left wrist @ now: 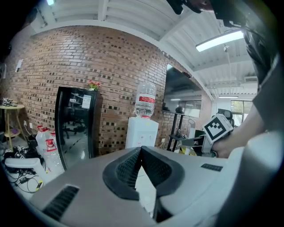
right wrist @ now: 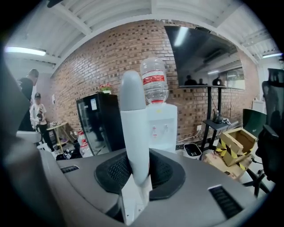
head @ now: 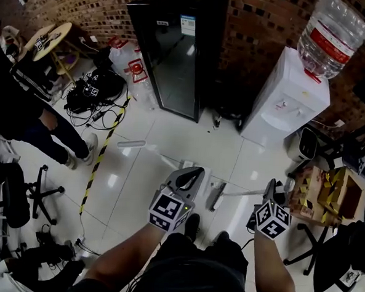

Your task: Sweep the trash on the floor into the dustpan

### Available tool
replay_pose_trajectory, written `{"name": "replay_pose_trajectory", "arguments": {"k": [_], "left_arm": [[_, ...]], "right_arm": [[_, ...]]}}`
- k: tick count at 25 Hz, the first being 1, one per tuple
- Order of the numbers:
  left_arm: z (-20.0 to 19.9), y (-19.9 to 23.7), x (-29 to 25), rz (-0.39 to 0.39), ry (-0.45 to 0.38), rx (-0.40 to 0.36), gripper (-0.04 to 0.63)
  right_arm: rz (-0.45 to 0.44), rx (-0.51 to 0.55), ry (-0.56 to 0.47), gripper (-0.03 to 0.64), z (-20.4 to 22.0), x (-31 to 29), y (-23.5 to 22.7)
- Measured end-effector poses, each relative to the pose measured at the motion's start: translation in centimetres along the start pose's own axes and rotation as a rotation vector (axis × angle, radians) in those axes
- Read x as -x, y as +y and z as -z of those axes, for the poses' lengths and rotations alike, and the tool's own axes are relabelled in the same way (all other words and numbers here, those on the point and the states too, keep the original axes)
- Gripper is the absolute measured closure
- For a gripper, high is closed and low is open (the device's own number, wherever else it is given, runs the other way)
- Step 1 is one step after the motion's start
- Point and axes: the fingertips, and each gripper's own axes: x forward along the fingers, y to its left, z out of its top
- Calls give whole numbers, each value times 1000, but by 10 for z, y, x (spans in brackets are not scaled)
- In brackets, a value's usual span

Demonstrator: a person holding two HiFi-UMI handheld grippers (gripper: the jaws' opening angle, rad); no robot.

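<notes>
My right gripper (head: 270,187) (right wrist: 134,170) is shut on the grey-white broom handle (right wrist: 133,119), whose rounded end sticks up past the pads. In the head view that handle (head: 244,192) runs down left to the broom head (head: 215,198) on the white tile floor in front of my feet. My left gripper (head: 196,173) (left wrist: 141,150) is shut, its pads meeting at the tip with nothing seen between them. It hovers by a white dustpan (head: 201,170), and the dustpan's long handle (head: 151,154) slants away to the left. I cannot make out any trash.
A black glass-door fridge (head: 176,49) and a water dispenser (head: 287,96) stand against the brick wall ahead. Cardboard boxes (head: 328,191) sit at the right. At the left are a person's legs (head: 53,134), an office chair (head: 35,192), cables (head: 93,93) and a yellow-black tape strip (head: 105,150).
</notes>
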Motion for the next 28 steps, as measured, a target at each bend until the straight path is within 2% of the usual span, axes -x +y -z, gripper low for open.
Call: {"name": "replay_pose_trajectory", "arguments": {"k": [8,16,20,24,28], "left_arm": [[-11,-40,-38,-18,10,-5,581],[-27,-83,-55,-85,24,-6,581],[-22,-83,-53,-104,10,10,581],[-7,-65,-40,-97,15,44,581],[2,-33,-17,-52,17,-16,581]], "right_arm": [[20,21,17,523,-1,18,-91],[-34,97,12,523,-18,30,-141],[-65,170,22,523,-13,17,-132],[-42,180,58,523,9,9,-107],[-61,169,77,523,25,3,-43]]}}
